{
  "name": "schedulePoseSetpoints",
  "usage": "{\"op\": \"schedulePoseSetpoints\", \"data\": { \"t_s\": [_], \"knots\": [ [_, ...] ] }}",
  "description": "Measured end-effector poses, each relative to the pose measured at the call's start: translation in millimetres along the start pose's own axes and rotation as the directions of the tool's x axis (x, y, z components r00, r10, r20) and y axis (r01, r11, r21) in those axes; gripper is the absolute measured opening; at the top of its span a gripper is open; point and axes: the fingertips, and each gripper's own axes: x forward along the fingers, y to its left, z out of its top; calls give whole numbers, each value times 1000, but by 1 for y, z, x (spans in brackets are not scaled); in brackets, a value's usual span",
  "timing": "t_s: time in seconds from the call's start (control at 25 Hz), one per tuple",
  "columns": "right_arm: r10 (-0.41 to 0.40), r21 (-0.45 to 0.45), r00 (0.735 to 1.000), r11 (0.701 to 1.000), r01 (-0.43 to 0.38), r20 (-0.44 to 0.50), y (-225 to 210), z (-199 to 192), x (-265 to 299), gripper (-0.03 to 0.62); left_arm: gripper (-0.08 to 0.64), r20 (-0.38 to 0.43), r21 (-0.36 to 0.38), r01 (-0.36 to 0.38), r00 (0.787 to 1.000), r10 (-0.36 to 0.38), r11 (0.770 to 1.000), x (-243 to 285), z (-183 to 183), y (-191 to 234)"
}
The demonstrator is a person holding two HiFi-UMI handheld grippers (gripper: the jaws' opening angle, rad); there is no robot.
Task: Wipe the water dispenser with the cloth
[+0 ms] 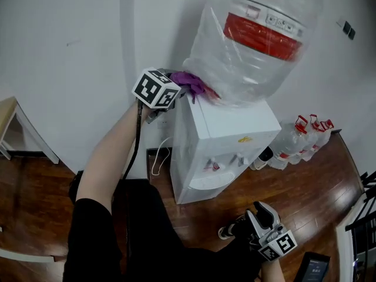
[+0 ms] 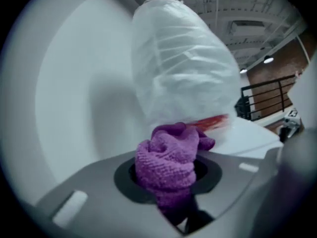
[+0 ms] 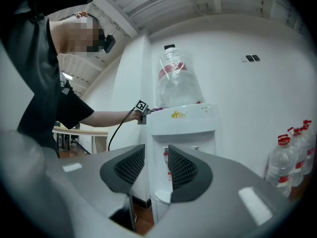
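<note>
Purple cloth (image 1: 191,84), bunched, at top-left corner of white water dispenser (image 1: 226,151) — upright w/ bottle (image 1: 258,40) on top.

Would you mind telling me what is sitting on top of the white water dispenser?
A large clear bottle stands on the dispenser; the left gripper holds a purple cloth at its base. The bottle's neck is hidden.

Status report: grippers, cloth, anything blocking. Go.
Left gripper shut on purple cloth, at top corner of water dispenser. Right gripper open, empty, held low. Bottle crowds the top; nothing else blocking.
</note>
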Motion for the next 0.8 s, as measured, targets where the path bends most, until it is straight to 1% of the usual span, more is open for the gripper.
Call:
{"op": "schedulePoseSetpoints", "data": {
  "t_s": [0.08, 0.16, 0.24, 0.32, 0.4, 0.48, 0.52, 0.56, 0.64, 0.68, 0.72, 0.8],
  "knots": [
    [-17, -2, 999, 1000, 17, -39, -2, -8, -7, 149, 138, -28, -6, -102, 994, 101, 995, 15, -8, 38],
    [-35, -6, 997, 999, 34, -71, -9, -12, -13, 146, 140, -43, -42, -170, 985, 168, 985, 33, -17, 65],
    [-51, 6, 995, 999, 51, -82, -20, -13, -16, 143, 140, -35, -102, -198, 980, 195, 975, 43, -23, 77],
    [-57, 20, 995, 998, 59, -81, -29, -13, -14, 138, 139, -5, -129, -191, 981, 192, 973, 35, -21, 71],
    [-41, 35, 996, 998, 44, -77, -30, -13, -6, 133, 139, 31, -112, -143, 989, 147, 983, 12, -17, 44],
    [5, 55, 998, 998, -1, -68, -20, -15, 9, 133, 140, 75, -98, -46, 996, 54, 994, -23, -13, -5],
    [37, 59, 997, 998, -33, -64, -11, -16, 20, 133, 140, 106, -101, 11, 994, 0, 995, -42, -11, -34],
    [74, 52, 995, 996, -71, -60, 1, -17, 32, 133, 140, 141, -101, 68, 989, -53, 993, -60, -11, -62],
    [165, 7, 985, 986, -165, -58, 32, -15, 61, 132, 140, 207, -80, 160, 968, -141, 984, -91, -12, -115],
    [221, -30, 974, 974, -223, -59, 51, -12, 74, 127, 140, 228, -70, 189, 959, -169, 979, -104, -12, -139],
    [283, -70, 957, 955, -287, -60, 74, -7, 86, 124, 140, 241, -68, 209, 952, -187, 976, -113, -12, -160],
    [412, -119, 909, 901, -418, -67, 123, 5, 103, 116, 140, 240, -71, 238, 947, -215, 969, -122, -13, -192]
  ]
}}
